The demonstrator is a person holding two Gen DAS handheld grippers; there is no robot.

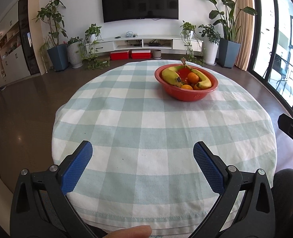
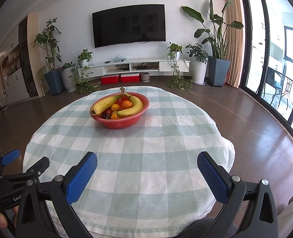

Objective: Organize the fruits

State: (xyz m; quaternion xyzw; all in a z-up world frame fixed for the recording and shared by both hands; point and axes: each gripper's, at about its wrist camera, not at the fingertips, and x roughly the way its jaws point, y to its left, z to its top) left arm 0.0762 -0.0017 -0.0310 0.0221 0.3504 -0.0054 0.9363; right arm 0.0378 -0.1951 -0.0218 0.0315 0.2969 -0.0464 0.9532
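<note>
While both tongs (image 1: 142, 150) (image 2: 147, 161) gape empty, the fruit bowl (image 2: 119, 113) sits well ahead.

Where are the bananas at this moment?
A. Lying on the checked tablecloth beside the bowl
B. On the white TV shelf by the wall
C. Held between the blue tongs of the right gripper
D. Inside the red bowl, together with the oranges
D. Both bananas lie inside the red bowl with the oranges; the right tongs and left tongs are open and hold nothing.
</note>
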